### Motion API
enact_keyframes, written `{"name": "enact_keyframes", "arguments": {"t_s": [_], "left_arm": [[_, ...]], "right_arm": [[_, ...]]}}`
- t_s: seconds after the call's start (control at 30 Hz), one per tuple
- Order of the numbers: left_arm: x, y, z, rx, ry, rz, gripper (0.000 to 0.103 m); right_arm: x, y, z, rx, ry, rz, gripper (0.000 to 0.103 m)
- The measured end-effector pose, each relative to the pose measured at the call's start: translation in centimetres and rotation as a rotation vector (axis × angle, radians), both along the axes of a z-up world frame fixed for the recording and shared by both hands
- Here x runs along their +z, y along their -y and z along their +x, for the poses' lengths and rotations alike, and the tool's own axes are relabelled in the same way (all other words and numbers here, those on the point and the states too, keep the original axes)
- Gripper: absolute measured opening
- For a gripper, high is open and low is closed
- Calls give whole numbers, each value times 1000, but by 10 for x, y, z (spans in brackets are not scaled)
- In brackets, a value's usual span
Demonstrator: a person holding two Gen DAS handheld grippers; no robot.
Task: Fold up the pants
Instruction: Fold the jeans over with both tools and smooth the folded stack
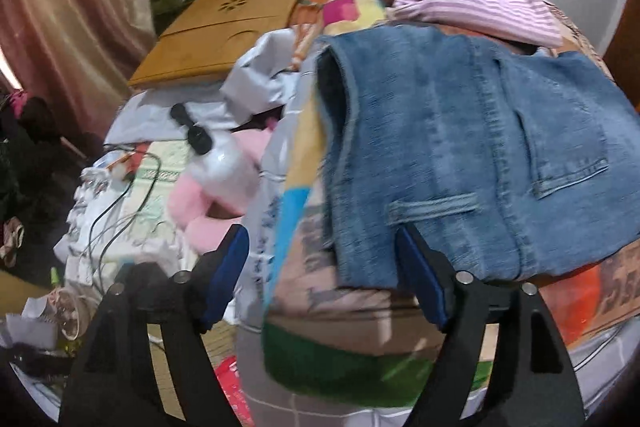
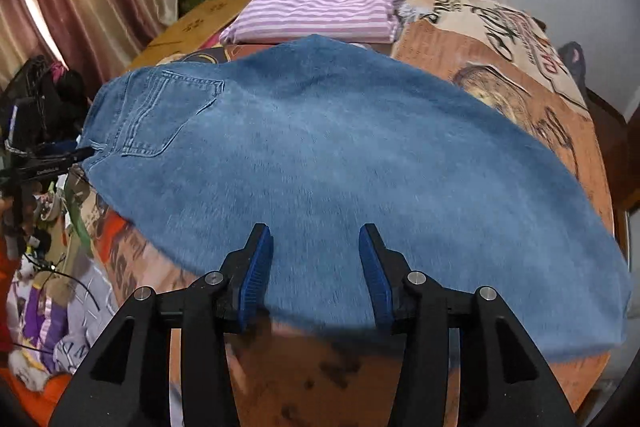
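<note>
Blue denim pants (image 2: pixel 340 163) lie flat on a bed covered with a printed orange-brown spread (image 2: pixel 500 67). The waistband and back pocket show in the left wrist view (image 1: pixel 472 147). My left gripper (image 1: pixel 322 239) is open at the waistband end; its right finger (image 1: pixel 420 267) touches the denim edge below a belt loop. My right gripper (image 2: pixel 316 239) is open, with both fingers over the near edge of the pant leg and nothing held. The other gripper's black body shows at the waistband (image 2: pixel 48 163).
A folded pink striped garment (image 2: pixel 320 7) lies on the bed beyond the pants. A wooden lap table (image 1: pixel 224 27), a pink plush toy (image 1: pixel 216 187), cables and clutter lie left of the bed. Pink curtains (image 1: pixel 68 11) hang at far left.
</note>
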State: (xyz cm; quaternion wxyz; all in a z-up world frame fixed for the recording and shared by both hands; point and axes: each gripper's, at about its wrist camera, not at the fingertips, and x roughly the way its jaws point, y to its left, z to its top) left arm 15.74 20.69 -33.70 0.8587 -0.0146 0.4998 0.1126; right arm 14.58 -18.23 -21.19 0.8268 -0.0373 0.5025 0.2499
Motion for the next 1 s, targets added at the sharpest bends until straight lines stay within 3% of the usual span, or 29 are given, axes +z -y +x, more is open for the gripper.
{"name": "enact_keyframes", "arguments": {"t_s": [0.1,0.23,0.43,0.57,0.67,0.8,1.0], "left_arm": [[2,-7,-7,21,-11,-12,80],[15,-1,-11,30,-18,49,78],[62,27,-11,-2,61,38,75],[98,72,10,-81,133,42,76],[117,119,38,-164,171,4,77],[120,183,76,-251,177,-50,78],[95,287,138,-385,108,-131,78]], "right_arm": [[3,19,-12,-31,-1,19,42],[5,46,-27,-64,18,-36,41],[10,120,-43,-286,41,-47,43],[12,181,-46,-457,46,-7,47],[11,225,-48,-567,62,-12,47],[5,266,-50,-665,76,-13,49],[-12,325,-49,-788,41,42,50]]}}
